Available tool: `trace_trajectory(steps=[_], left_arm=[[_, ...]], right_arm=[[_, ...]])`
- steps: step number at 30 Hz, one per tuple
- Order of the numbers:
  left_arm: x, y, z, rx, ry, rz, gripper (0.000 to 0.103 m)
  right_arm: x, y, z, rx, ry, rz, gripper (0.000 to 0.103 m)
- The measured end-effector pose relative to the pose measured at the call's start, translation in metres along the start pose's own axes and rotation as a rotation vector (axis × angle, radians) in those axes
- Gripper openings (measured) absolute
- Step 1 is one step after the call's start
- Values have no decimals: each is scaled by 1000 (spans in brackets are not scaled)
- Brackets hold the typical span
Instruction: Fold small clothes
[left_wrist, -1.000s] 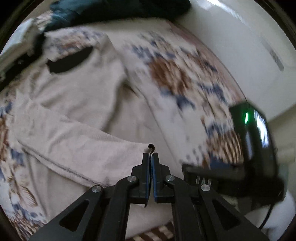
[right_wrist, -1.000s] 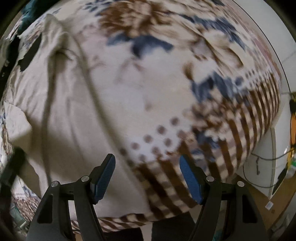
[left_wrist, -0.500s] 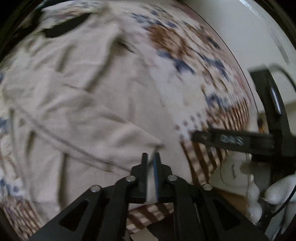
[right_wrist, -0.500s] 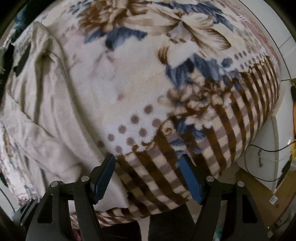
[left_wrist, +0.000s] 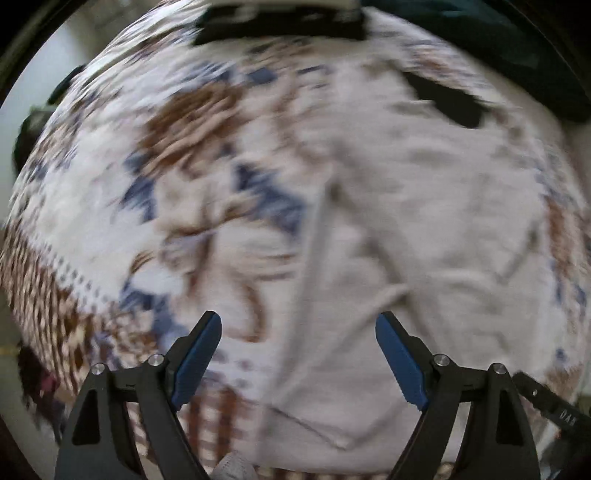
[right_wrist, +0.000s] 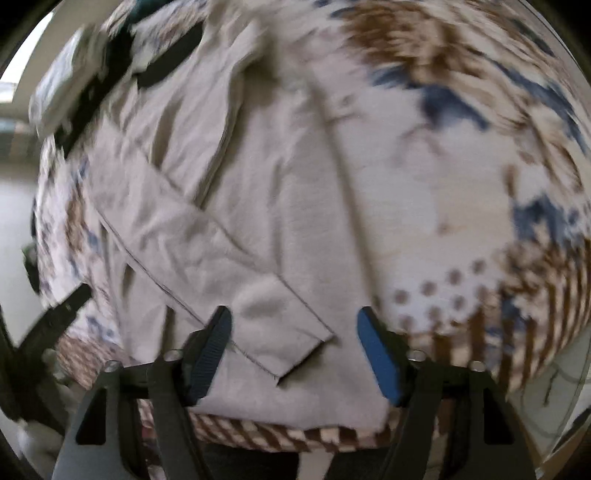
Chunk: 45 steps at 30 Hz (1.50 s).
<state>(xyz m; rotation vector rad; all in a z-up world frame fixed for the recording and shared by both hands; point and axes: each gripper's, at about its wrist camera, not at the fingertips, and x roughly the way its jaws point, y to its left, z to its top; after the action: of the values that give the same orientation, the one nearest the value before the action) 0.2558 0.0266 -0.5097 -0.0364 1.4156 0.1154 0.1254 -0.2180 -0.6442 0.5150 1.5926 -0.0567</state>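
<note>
Left view: my left gripper (left_wrist: 298, 354) is spread wide, holding nothing; the shirt (left_wrist: 424, 221) lies ahead and right on the blanket (left_wrist: 129, 229), running away from me.

Right view: my right gripper (right_wrist: 293, 350) gapes around the folded sleeve (right_wrist: 236, 288)'s cuff, so it's nearer.

Black angular left gripper (left_wrist: 298, 360) and right gripper (right_wrist: 294, 353), ribbed blue pads, silver screw heads.
</note>
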Motion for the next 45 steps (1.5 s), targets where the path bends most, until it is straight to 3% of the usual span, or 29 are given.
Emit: trace_trajectory(steps=[2, 3, 5, 14, 22, 24, 27, 28, 29, 31, 34, 39, 41, 42, 45], left_arm=[[13, 14, -3, -21, 17, 40, 85], [20, 19, -6, -28, 26, 51, 85], [28, 22, -10, -37, 38, 66, 85], [48, 38, -6, -129, 49, 59, 85], [53, 36, -3, -130, 43, 49, 85], [50, 40, 0, -130, 41, 44, 85], [43, 46, 7, -125, 20, 50, 85], [38, 47, 12, -125, 10, 50, 85], [33, 48, 21, -128, -5, 37, 85], [25, 43, 47, -121, -41, 3, 85], [18, 29, 108, -82, -114, -45, 85], [25, -16, 209, 49, -237, -42, 85], [36, -32, 232, 100, -251, -45, 85], [44, -37, 239, 121, -248, -42, 85], [79, -49, 260, 166, -206, 52, 85]], right_arm=[[15, 2, -3, -34, 42, -42, 12], [17, 1, -7, -33, 43, -54, 6], [6, -3, -15, -39, -8, -87, 4], [-26, -43, -40, -30, 31, -163, 3], [-45, -58, -31, -32, 78, -200, 3], [-42, -62, -28, -60, 131, -196, 3], [-54, -52, -17, -40, 191, -147, 22], [-65, -51, -12, -34, 178, -126, 38], [-78, -43, -4, -25, 145, -119, 49], [-103, -42, 12, -6, 96, -128, 55], [-135, -39, 49, 37, 23, -130, 55], [-168, -36, 159, 83, -197, -132, 54], [-167, -25, 207, 76, -274, -132, 44], [-160, -15, 224, 71, -294, -131, 44], [-142, -1, 287, 70, -314, -140, 44]])
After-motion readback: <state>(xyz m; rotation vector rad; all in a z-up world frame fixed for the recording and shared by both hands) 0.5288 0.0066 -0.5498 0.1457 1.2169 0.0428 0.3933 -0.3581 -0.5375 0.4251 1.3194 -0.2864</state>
